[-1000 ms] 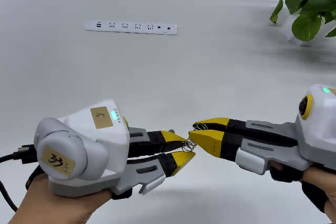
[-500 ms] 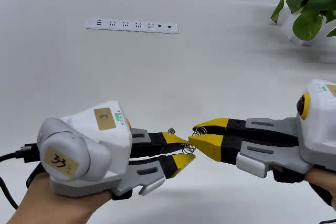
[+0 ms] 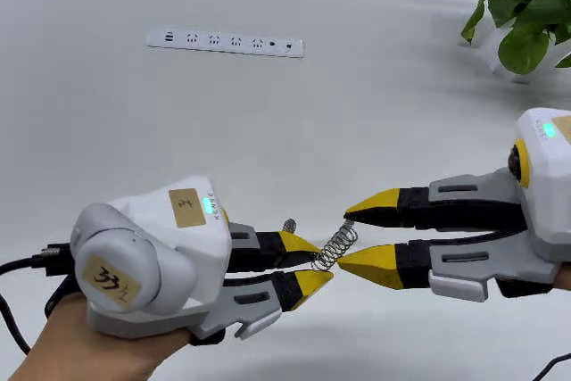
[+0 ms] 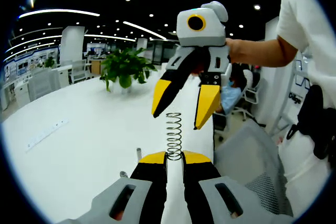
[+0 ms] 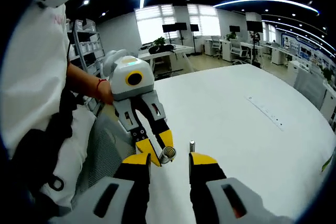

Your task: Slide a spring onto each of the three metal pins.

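Pinching one end of the spring [image 3: 337, 245], the left gripper [image 3: 321, 261] is nearly shut on it & holds it up off the table [image 3: 268, 131]. Right gripper [image 3: 343, 237] is wide open, jaws either side of the free end, gripping nothing. Spring looks v. light, thin wire, bendy, prob. apt to ping away. Best taken gently by the end coils, w/o crushing. A pin [image 3: 288, 225] shows just behind the left gripper.

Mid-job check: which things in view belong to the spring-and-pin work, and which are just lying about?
Job: spring, pinched by the left gripper; right gripper, open; metal pin.
Lying about: power strip; potted plant.
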`<act>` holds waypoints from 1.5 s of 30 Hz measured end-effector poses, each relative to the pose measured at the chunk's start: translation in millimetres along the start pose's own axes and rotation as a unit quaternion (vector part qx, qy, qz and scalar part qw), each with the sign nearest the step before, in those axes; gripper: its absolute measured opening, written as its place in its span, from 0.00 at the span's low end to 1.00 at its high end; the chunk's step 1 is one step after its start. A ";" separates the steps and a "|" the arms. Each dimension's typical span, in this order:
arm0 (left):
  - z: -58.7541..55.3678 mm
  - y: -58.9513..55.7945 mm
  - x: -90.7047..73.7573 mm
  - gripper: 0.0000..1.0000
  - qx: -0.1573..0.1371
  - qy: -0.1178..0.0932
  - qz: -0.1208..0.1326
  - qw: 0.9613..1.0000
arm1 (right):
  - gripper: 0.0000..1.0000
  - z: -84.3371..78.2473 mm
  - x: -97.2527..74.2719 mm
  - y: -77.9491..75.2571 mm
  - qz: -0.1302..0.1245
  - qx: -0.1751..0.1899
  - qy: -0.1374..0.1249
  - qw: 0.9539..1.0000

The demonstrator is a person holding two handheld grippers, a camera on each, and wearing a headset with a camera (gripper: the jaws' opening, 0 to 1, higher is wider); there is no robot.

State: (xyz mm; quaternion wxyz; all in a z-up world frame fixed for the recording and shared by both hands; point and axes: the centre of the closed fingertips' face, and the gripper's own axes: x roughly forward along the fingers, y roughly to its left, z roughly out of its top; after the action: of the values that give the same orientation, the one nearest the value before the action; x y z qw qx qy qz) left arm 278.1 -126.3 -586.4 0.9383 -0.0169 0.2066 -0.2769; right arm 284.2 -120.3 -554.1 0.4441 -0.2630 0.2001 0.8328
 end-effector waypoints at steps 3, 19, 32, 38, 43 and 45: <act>-1.0 -0.6 0.8 0.10 0.002 0.002 -0.002 1.000 | 0.30 -3.2 4.0 1.8 0.033 -0.042 0.041 0.998; -5.1 -2.0 1.7 0.10 0.013 0.009 -0.003 1.000 | 0.21 -11.9 20.9 16.6 0.141 -0.186 0.180 0.956; -2.6 -2.2 2.8 0.10 0.019 0.006 -0.008 1.000 | 0.13 -12.8 21.3 15.8 0.162 -0.207 0.204 0.943; -3.3 -2.6 2.6 0.10 0.020 0.006 -0.008 1.000 | 0.12 -13.4 21.3 15.3 0.160 -0.211 0.208 0.942; -4.3 -2.0 2.9 0.10 0.022 0.006 -0.008 1.000 | 0.12 -13.6 21.9 15.3 0.158 -0.209 0.210 0.942; -4.6 -2.4 3.3 0.10 0.023 0.006 -0.009 1.000 | 0.12 -14.4 21.4 14.4 0.157 -0.207 0.211 0.942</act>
State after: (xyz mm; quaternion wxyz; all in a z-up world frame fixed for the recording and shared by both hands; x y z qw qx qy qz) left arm 277.6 -129.7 -591.6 0.9347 0.0042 0.2058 -0.2898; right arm 265.8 -122.4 -577.1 0.1916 -0.4839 0.1512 0.8404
